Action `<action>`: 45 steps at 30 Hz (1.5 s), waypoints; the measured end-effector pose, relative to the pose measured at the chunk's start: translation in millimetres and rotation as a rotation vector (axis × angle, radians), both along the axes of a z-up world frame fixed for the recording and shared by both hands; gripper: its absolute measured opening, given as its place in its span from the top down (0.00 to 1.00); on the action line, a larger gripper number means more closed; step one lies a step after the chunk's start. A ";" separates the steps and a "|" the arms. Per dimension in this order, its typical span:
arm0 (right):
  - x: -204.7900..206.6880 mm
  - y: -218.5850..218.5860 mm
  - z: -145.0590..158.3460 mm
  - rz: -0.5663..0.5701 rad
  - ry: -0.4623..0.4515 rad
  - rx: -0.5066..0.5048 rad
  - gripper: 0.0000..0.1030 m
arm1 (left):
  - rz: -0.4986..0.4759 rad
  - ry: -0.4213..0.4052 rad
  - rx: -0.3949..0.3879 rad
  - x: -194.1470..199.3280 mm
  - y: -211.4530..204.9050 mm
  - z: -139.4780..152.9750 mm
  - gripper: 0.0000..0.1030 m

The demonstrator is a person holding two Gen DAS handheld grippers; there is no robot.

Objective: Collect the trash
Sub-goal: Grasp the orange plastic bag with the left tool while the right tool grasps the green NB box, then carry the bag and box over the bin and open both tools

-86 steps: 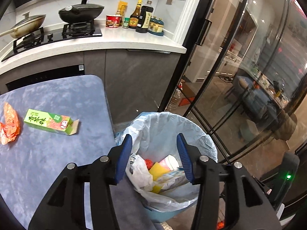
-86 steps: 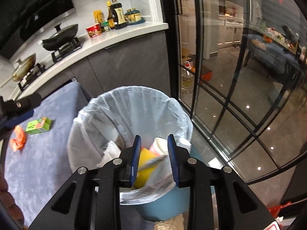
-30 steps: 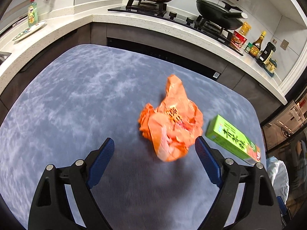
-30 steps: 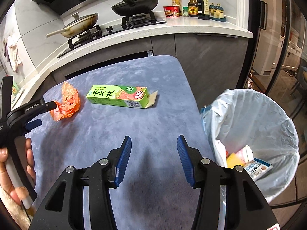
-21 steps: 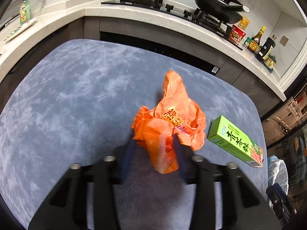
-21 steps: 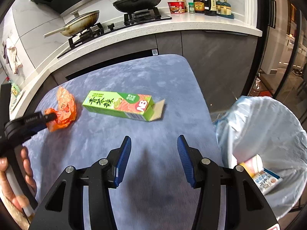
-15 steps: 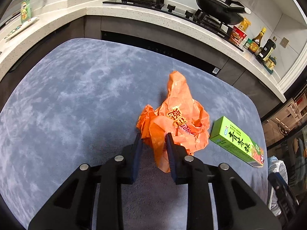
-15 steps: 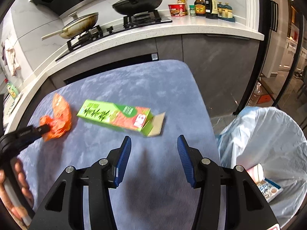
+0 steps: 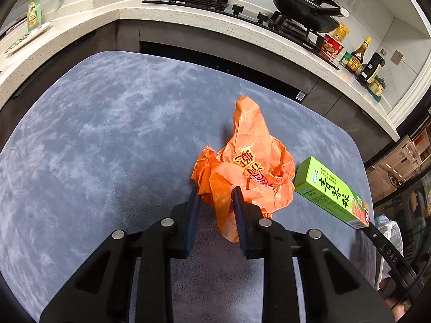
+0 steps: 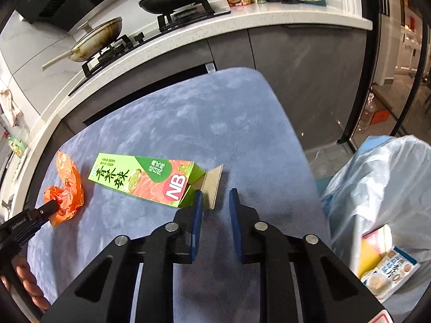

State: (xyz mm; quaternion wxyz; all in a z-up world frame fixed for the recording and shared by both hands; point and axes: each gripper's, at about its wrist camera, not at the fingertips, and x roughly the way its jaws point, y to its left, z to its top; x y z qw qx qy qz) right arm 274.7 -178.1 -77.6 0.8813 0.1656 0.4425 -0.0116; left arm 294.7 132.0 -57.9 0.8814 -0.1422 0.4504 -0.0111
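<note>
left hand-held gripper (image 9: 215,202): lower centre of its frame, blue pads pinched together on a fold of the orange wrapper (image 9: 250,167), fingers pointing up-frame | right hand-held gripper (image 10: 214,204): lower centre of its frame, jaws narrowly parted, nothing between them | bare fingers (image 10: 25,282) wrapped the left handle, lower left

Each fisheye sits behind its own gripper, looking down along the fingers at the blue-grey velvety tabletop (image 9: 94,140) from close above, facing the white stone counter (image 10: 269,24). Both views share the crumpled orange plastic bag (image 9: 250,167) and the green cardboard carton (image 10: 145,180).
</note>
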 end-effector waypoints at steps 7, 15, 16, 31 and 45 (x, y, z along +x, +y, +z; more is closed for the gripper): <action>-10.1 1.1 7.9 0.001 -0.035 0.036 0.97 | -0.006 -0.017 -0.009 -5.5 -0.4 8.5 0.77; -51.0 -1.5 56.2 -0.020 -0.124 -0.017 0.98 | -0.047 -0.075 -0.019 -35.1 -10.9 41.6 0.77; -56.7 -2.2 63.1 -0.022 -0.136 -0.032 0.98 | -0.056 -0.080 -0.021 -39.3 -13.9 45.8 0.77; -177.1 -74.1 138.4 -0.172 -0.257 -0.167 0.98 | -0.296 -0.145 -0.024 -121.1 -117.9 96.3 0.77; -228.4 -170.9 121.8 -0.335 -0.223 -0.175 0.98 | -0.546 -0.136 0.009 -148.5 -268.4 92.3 0.77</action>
